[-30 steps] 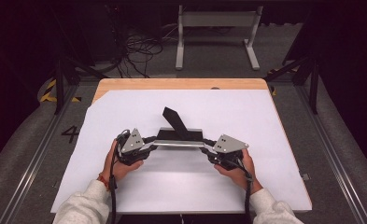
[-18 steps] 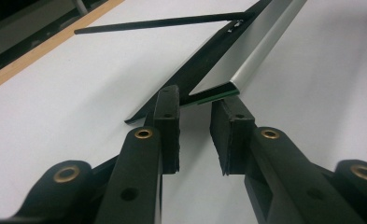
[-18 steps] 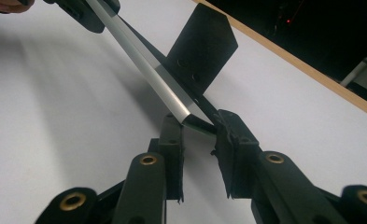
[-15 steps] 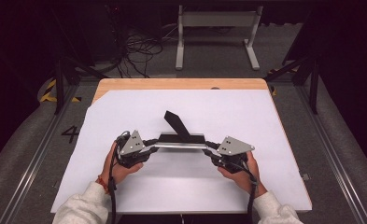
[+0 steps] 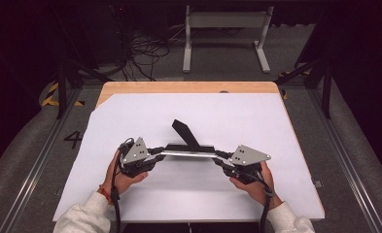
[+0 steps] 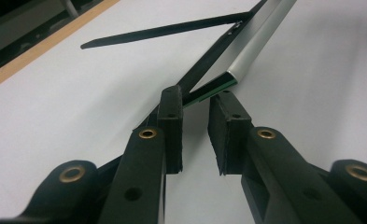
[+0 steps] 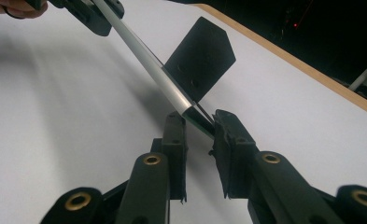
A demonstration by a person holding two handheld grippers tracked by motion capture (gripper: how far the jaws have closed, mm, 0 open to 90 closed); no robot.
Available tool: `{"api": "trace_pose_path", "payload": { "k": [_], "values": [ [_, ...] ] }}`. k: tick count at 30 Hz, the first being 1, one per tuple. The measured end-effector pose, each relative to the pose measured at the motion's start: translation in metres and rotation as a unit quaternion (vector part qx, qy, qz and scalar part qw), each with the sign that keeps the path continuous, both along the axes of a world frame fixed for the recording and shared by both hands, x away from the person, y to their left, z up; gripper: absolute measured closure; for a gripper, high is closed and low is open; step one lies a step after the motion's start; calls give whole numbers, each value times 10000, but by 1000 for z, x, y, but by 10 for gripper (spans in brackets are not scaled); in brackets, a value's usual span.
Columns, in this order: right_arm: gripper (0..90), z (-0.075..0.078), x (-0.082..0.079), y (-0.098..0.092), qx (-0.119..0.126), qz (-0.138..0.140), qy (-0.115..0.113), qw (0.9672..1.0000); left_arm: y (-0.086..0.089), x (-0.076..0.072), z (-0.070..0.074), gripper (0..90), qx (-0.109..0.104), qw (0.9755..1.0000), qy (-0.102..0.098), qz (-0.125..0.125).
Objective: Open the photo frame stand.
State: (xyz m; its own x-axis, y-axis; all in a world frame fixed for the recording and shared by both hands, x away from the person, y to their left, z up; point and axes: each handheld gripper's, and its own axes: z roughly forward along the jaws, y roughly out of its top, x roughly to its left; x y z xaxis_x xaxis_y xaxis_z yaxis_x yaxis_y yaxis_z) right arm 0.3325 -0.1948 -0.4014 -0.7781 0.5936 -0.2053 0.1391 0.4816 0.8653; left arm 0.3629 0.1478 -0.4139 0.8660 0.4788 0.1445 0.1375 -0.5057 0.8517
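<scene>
**Both grippers at the ends of a silver bar**

The silver bar (image 5: pixel 188 154) lies across the near middle of the white table (image 5: pixel 286 145), a black flap (image 5: pixel 186 133) angling away from it; the left gripper (image 5: pixel 154 151) meets its left end, jaws narrowly parted with the bar's tip (image 6: pixel 218 86) between the pads; the right gripper (image 5: pixel 220 156) takes the other end (image 7: pixel 195 116) likewise; whether either pair of pads actually presses the bar, I cannot tell.

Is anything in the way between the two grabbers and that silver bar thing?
Nothing visible is. The left gripper is already at one end of the silver bar and the right gripper at the other, with the bar's ends between their jaws.
</scene>
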Motion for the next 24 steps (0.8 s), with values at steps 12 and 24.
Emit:
{"api": "trace_pose_path", "payload": {
  "k": [12, 24],
  "values": [
    [753, 5, 2, -6, 319, -60, 120, 9994, 1, 0, 4, 778, -217, 9997, 94, -35],
    [754, 2, -3, -8, 346, -118, -2, 9993, -1, -4, 5, 780, -152, 9998, 74, -74]
  ]
}}
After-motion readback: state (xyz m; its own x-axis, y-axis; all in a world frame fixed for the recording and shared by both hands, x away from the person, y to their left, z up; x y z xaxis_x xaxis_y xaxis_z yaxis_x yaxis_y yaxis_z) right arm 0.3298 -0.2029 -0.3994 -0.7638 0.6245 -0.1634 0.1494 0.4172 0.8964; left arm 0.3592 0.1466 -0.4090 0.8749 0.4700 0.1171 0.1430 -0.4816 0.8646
